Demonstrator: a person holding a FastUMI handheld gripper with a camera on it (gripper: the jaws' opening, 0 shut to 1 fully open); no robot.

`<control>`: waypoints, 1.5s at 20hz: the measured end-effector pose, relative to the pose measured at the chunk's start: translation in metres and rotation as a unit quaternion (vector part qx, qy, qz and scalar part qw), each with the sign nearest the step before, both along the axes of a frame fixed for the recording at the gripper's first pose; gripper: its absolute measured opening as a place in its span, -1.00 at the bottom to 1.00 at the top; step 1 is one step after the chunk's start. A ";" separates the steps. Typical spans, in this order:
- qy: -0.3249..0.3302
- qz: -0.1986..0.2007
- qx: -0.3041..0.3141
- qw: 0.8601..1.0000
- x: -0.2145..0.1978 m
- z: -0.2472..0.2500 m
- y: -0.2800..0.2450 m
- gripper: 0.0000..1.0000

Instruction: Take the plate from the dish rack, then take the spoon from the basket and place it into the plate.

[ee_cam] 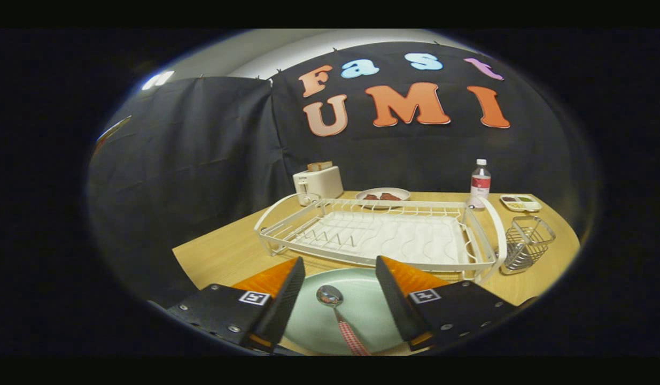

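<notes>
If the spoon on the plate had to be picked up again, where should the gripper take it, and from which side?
I'd grip the spoon by its checked handle, coming straight down from above. It lies flat on the plate, bowl pointing toward the dish rack, handle running back between the open gripper fingers. The handle is narrow and straight; the bowl is rounded and likely slippery.

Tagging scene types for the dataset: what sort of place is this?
Likely a mock kitchen in a booth: a dish rack, a toaster and a plate holding a spoon on a wooden table.

The spoon (338, 313) lies on the plate (362, 310), between the open fingers (279, 299). The rack (378, 235) sits behind, the basket (527, 243) to its right.
</notes>
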State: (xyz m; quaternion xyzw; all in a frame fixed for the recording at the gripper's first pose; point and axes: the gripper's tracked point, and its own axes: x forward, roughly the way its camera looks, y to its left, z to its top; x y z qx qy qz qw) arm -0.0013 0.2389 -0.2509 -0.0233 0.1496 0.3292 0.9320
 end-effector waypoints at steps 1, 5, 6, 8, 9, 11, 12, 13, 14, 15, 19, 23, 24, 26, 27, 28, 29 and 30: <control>-0.002 -0.009 0.002 1.000 0.003 0.005 -0.006 0.93; -0.011 -0.054 0.023 0.998 0.021 0.040 -0.031 0.97; -0.015 -0.065 0.028 0.997 0.026 0.052 -0.038 0.97; -0.022 -0.086 0.035 0.995 0.034 0.073 -0.054 0.97; -0.028 -0.096 0.037 0.994 0.038 0.084 -0.062 0.97; -0.038 -0.118 0.040 0.991 0.048 0.104 -0.080 0.97; -0.042 -0.129 0.041 0.990 0.052 0.114 -0.089 0.98; -0.046 -0.140 0.042 0.988 0.055 0.123 -0.097 0.98; -0.048 -0.150 0.043 0.987 0.058 0.132 -0.106 0.98; -0.052 -0.160 0.042 0.985 0.060 0.139 -0.115 0.97; -0.084 -0.190 0.029 0.978 0.074 0.168 -0.141 0.97; -0.091 -0.219 0.018 0.971 0.082 0.180 -0.160 0.98; -0.091 -0.227 0.019 0.969 0.082 0.181 -0.163 0.97; -0.091 -0.232 0.024 0.968 0.080 0.181 -0.164 0.98; -0.089 -0.230 0.026 0.969 0.079 0.180 -0.162 0.97; -0.088 -0.228 0.027 0.969 0.078 0.179 -0.159 0.97; -0.087 -0.227 0.027 0.970 0.080 0.178 -0.158 0.97; -0.087 -0.226 0.026 0.970 0.081 0.177 -0.156 0.97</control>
